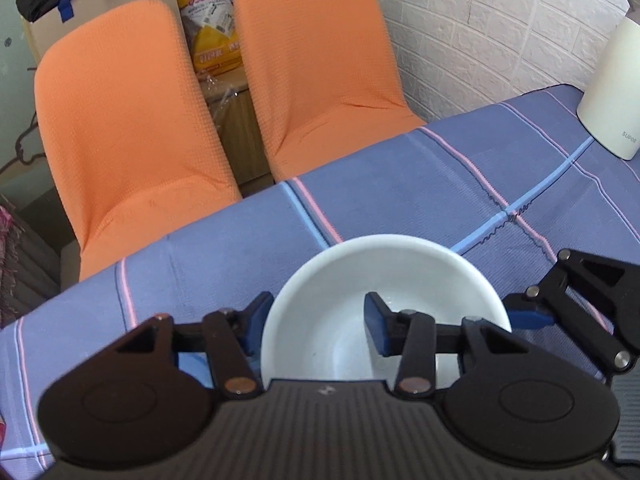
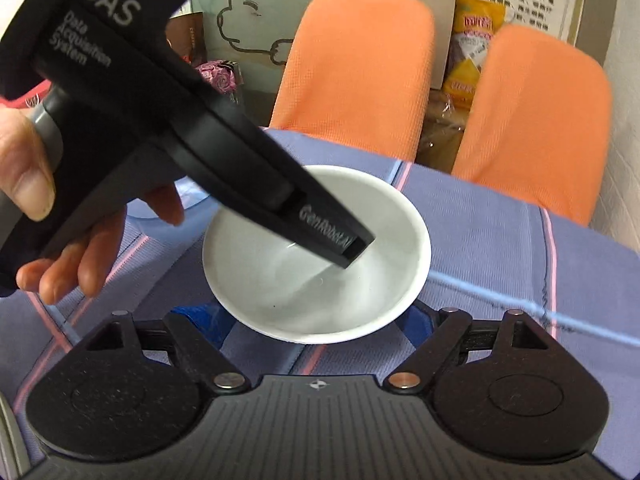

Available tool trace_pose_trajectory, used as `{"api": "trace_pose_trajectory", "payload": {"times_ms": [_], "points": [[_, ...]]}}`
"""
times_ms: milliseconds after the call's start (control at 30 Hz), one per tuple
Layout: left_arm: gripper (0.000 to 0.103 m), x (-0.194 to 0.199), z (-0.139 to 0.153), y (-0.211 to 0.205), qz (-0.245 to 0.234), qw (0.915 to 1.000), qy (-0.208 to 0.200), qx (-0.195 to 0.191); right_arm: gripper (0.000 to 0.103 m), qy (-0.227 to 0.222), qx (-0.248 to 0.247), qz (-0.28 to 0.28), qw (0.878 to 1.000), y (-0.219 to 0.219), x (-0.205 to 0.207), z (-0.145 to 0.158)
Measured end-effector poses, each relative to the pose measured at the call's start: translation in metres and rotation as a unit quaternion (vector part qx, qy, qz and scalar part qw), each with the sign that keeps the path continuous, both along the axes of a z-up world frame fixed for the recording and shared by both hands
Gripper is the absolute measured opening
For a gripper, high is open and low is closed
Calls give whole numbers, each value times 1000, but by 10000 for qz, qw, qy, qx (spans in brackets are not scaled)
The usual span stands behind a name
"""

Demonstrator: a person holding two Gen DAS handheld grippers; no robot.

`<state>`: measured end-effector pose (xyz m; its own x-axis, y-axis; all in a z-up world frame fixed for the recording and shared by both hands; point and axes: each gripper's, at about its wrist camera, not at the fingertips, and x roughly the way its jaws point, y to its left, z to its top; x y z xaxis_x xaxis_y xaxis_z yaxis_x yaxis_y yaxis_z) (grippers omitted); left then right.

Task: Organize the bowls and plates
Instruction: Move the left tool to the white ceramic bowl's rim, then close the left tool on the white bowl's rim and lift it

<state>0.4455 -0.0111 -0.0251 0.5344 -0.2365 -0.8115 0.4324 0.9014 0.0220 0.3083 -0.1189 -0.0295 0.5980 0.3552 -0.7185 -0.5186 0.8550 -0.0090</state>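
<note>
A white bowl (image 1: 384, 276) stands on the blue striped tablecloth (image 1: 440, 184). My left gripper (image 1: 318, 328) straddles the bowl's left rim, one blue finger outside and one inside, with a wide gap between them. In the right wrist view the same bowl (image 2: 320, 284) lies just ahead of my right gripper (image 2: 320, 320), whose blue fingers sit low under the bowl's near rim, spread wide. The left gripper's black body (image 2: 200, 140) reaches into the bowl from the upper left, held by a hand (image 2: 28, 184). The right gripper's finger (image 1: 532, 314) also shows beside the bowl.
Two orange chairs (image 1: 132, 128) (image 1: 320, 60) stand at the table's far edge. A white kettle (image 1: 616, 80) stands at the back right of the table. Boxes and a yellow bag (image 1: 208, 12) are behind the chairs.
</note>
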Motion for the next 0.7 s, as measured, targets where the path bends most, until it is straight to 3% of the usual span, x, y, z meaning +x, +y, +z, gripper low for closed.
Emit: {"api": "trace_pose_trajectory", "payload": {"times_ms": [200, 367, 567, 700], "points": [[45, -14, 14, 0, 68, 9999, -65, -40, 71, -172, 81, -5, 9998, -1, -8, 10], [45, -65, 39, -14, -45, 9995, -301, 35, 71, -363, 54, -28, 9993, -7, -33, 29], [46, -151, 66, -38, -210, 9989, -398, -121, 71, -635, -113, -83, 9979, -19, -108, 57], [47, -206, 68, -55, -386, 9985, -322, -206, 73, -678, -242, -180, 9972, -29, -167, 65]]}}
